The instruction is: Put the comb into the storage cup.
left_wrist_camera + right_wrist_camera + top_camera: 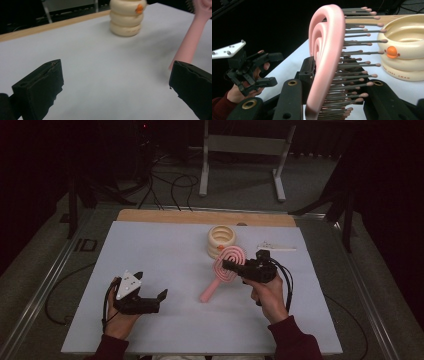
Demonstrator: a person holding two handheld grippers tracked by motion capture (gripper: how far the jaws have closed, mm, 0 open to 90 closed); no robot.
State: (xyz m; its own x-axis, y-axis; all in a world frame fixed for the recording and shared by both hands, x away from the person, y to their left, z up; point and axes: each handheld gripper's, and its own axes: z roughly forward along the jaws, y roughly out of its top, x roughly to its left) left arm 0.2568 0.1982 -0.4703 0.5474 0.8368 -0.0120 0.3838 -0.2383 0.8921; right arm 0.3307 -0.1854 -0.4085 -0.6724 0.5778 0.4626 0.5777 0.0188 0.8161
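Pink hairbrush (223, 271): head pinched on edge in right tool (233, 267), just in front of cream ringed holder (221, 240), handle tip on tabletop (165, 245); keep grip firm, lift level; left tool (150, 301) spread, idle, well apart.

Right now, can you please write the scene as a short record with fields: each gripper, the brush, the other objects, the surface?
right gripper: shut on the head of the pink hairbrush
pink hairbrush: head lifted between the jaws, handle slanting down toward the table
left gripper: open, holds nothing, low over the table at the near left
cream ringed container: upright behind the brush, orange dot on its side
small white item: lies at the far right, too small to tell what it is
table: white sheet, wooden strip along the far edge
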